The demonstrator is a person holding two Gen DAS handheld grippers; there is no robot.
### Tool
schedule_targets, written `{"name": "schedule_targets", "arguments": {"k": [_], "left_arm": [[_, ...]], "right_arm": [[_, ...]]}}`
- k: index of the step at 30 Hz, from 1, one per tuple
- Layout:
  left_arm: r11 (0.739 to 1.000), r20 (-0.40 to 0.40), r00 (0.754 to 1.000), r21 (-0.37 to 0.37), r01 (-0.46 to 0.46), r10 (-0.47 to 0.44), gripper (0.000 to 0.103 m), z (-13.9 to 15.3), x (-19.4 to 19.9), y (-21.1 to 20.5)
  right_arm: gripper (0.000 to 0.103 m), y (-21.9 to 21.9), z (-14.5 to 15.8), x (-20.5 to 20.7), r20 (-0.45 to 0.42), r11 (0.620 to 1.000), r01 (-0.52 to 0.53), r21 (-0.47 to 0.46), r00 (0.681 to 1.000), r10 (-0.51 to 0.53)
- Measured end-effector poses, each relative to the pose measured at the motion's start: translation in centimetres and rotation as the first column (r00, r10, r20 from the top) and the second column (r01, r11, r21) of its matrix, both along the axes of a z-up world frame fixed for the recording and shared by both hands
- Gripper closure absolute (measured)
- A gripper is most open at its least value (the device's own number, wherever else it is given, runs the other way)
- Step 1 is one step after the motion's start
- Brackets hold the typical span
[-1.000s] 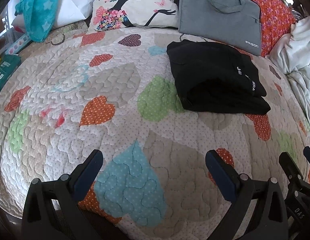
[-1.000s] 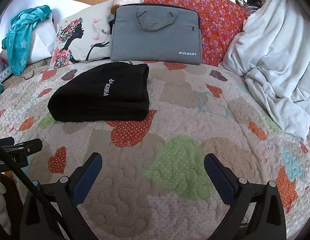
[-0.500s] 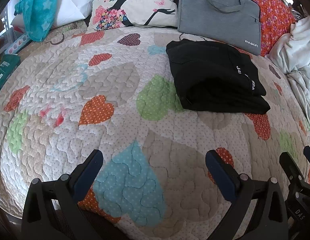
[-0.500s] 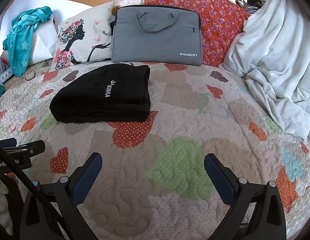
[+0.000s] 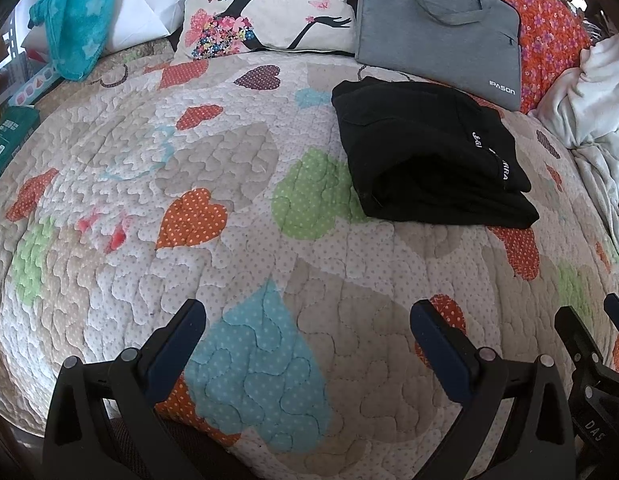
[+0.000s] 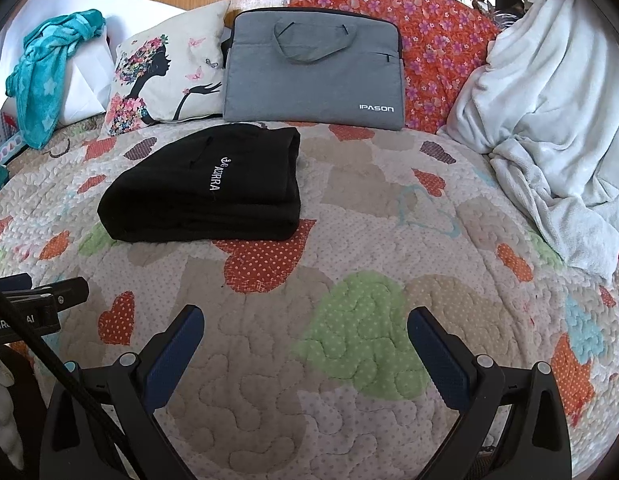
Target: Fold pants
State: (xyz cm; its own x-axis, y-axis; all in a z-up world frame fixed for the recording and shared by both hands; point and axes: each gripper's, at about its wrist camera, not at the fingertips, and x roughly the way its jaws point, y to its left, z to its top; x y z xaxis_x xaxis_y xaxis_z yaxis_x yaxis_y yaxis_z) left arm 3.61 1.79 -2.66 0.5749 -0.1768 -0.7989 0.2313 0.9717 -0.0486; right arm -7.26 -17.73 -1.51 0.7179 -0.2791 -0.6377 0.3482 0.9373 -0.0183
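Black pants (image 5: pixel 425 160) lie folded into a compact rectangle on the heart-patterned quilt (image 5: pixel 213 160), white lettering on top. They also show in the right wrist view (image 6: pixel 213 192), far left of centre. My left gripper (image 5: pixel 307 320) is open and empty, low over the quilt, well short of the pants. My right gripper (image 6: pixel 305 320) is open and empty, also near the bed's front edge. The right gripper's body shows at the left view's right edge (image 5: pixel 589 356); the left gripper's body shows at the right view's left edge (image 6: pixel 33 304).
A grey laptop bag (image 6: pixel 313 76) leans against the headboard right behind the pants. A printed pillow (image 6: pixel 165 80), a teal towel (image 6: pixel 45 84) and a white blanket heap (image 6: pixel 549 120) line the back and right side. Boxes (image 5: pixel 9 140) sit off the bed's left edge.
Both views have shifted only slightly; the pants sit a little nearer in the right wrist view. Both grippers stay open and the pants have not moved.
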Motion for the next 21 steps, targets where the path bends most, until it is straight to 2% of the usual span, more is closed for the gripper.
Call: {"name": "schedule_targets", "arguments": {"k": [3, 5, 7, 9, 12, 16, 21], "left_arm": [[1.0, 0.035, 0.999, -0.005, -0.022, 0.022, 0.001, 0.7, -0.3, 0.4], [0.998, 0.122, 0.99, 0.011, -0.069, 0.067, 0.001, 2.0, -1.2, 0.9], [0.993, 0.227, 0.968, 0.027, -0.118, 0.109, 0.001, 3.7, -2.6, 1.3], [0.99, 0.287, 0.95, 0.025, -0.14, 0.128, 0.001, 5.3, -3.6, 1.8], [0.987, 0.284, 0.947, 0.014, -0.158, 0.148, 0.001, 7.0, -4.4, 2.4], [0.993, 0.253, 0.96, -0.015, -0.119, 0.119, 0.001, 8.6, -4.9, 2.4], [0.999, 0.206, 0.977, 0.004, -0.051, 0.049, 0.001, 8.1, -5.3, 0.9]], "right_arm": [[0.0, 0.0, 0.0, -0.1, 0.005, 1.0, -0.004, -0.008, 1.0, 0.004], [0.0, 0.2, 0.0, -0.2, 0.009, 1.0, -0.005, -0.017, 1.0, 0.006], [0.0, 0.4, 0.1, -0.4, 0.013, 1.0, -0.009, -0.028, 1.0, 0.009], [0.0, 0.5, 0.3, -0.5, 0.016, 0.999, -0.014, -0.038, 1.0, 0.015], [0.0, 0.8, 0.4, -0.7, 0.02, 0.999, -0.018, -0.045, 1.0, 0.019], [0.0, 0.7, 0.5, -0.7, 0.027, 0.999, -0.02, -0.03, 0.999, 0.021], [0.0, 0.8, 0.9, -1.1, 0.057, 0.999, -0.031, -0.018, 0.998, 0.032]]}}
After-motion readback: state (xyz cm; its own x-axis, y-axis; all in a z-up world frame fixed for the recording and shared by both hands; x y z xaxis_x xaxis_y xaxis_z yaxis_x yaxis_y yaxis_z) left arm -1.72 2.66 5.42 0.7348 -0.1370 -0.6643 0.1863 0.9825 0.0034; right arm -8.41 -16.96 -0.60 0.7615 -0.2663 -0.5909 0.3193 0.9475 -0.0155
